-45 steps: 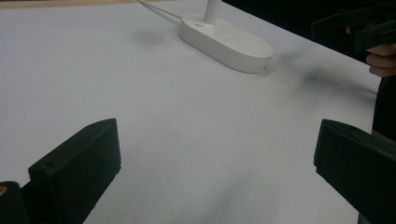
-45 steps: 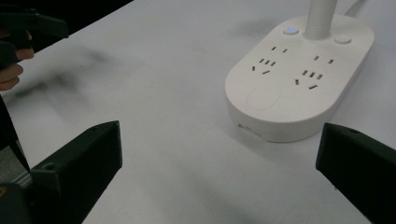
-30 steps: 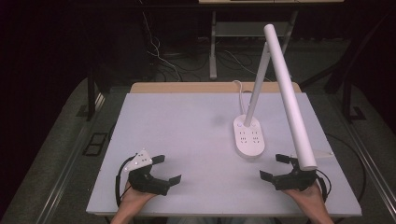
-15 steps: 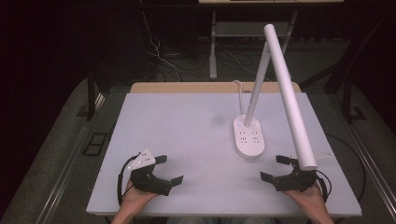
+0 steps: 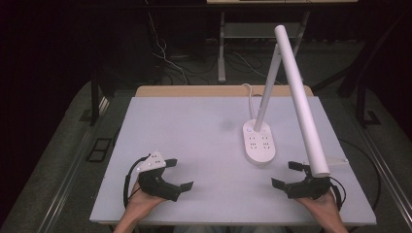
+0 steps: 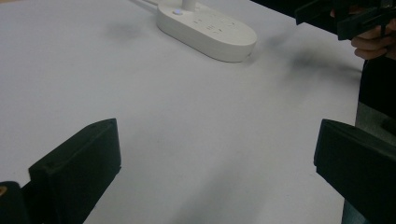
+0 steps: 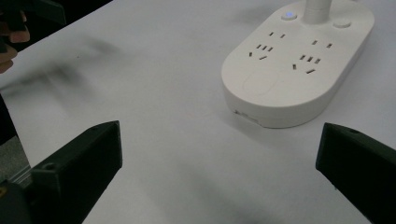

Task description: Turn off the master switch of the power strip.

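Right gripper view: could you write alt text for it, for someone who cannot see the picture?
A white oval lamp base with built-in sockets and a small lit blue button sits on a white table, just ahead of the open right gripper, whose two black jaws rise wide apart from the bottom corners. The lamp's white stem rises from the base's far end.

Table brightly lit, surroundings dark, soft shadows

left gripper (image 5: 179, 174): jaws wide apart, held low at near left edge of table (image 5: 194, 126). right gripper (image 5: 287, 174): jaws wide apart, near right edge.
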`<state>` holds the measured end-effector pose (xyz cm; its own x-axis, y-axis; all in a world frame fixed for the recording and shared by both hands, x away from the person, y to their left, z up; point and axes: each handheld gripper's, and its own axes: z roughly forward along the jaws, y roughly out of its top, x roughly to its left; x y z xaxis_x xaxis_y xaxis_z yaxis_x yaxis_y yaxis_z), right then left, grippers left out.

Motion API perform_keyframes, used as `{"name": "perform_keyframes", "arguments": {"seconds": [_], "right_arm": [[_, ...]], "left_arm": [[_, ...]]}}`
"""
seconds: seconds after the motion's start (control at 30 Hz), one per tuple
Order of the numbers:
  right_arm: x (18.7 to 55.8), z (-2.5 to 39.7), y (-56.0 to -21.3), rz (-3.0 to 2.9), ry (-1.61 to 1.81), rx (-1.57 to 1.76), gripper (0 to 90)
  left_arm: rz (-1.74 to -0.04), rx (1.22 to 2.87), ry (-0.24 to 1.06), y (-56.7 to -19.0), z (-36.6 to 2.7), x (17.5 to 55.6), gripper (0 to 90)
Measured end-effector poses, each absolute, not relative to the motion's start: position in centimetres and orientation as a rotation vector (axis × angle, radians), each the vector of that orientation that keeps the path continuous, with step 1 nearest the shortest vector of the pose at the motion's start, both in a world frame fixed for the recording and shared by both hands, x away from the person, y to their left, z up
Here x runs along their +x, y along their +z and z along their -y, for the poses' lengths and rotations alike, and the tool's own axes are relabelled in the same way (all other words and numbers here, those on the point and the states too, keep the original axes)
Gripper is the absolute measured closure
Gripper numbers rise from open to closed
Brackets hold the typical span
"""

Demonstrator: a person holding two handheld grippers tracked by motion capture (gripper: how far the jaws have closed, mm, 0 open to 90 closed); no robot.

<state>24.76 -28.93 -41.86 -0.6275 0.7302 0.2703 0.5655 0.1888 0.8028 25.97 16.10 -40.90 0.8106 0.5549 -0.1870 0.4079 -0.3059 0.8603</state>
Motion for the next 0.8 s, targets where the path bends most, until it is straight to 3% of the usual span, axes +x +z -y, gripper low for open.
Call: {"name": "perform_keyframes", "arguments": {"seconds": [0.8], "right_arm": [[24.7, 29.1, -41.8, -2.263, 1.409, 1.276, 0.0]], "left_arm": [[-0.689, 2.010, 0.111, -38.7, -14.6, 28.2, 1.1]]}}
